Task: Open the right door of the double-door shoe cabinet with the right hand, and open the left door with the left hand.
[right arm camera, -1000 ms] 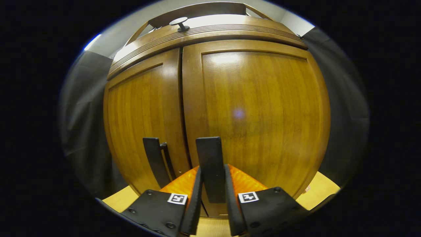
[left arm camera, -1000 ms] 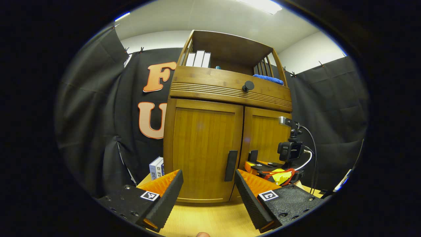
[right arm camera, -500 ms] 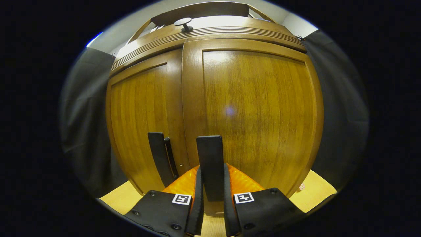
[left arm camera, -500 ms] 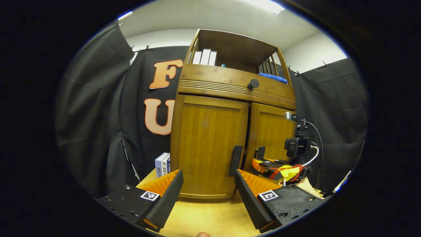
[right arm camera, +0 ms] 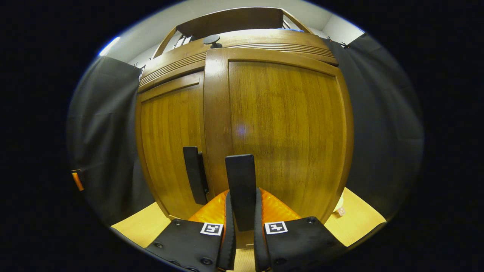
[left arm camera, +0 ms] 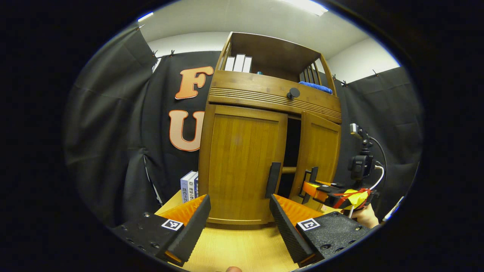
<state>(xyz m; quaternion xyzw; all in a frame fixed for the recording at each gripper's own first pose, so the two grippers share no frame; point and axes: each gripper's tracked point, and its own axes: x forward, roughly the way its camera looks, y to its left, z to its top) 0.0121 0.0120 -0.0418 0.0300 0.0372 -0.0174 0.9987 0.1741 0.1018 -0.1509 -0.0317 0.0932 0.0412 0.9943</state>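
Observation:
The wooden shoe cabinet [left arm camera: 264,100] stands on a table. Its left door [left arm camera: 242,166] is closed, with a black handle [left arm camera: 273,180] at its inner edge. My left gripper [left arm camera: 239,201] is open, short of that door, with nothing between its fingers. The right door [left arm camera: 319,155] stands partly ajar, with a dark gap [left arm camera: 292,147] beside it. In the right gripper view, my right gripper [right arm camera: 242,206] is shut on the right door's black handle [right arm camera: 241,175], close to the door panel [right arm camera: 283,128]. The left handle [right arm camera: 193,177] shows just left of it.
White books [left arm camera: 238,63] and a blue cloth [left arm camera: 317,87] lie on the cabinet's open top shelf, above a drawer with a round black knob [left arm camera: 293,92]. More books [left arm camera: 189,185] stand left of the cabinet. The light wooden tabletop [left arm camera: 234,249] runs in front.
The right door has swung from closed to partly open, pulled by my right gripper on its handle. My left gripper stays open, with the cabinet now slightly farther away.

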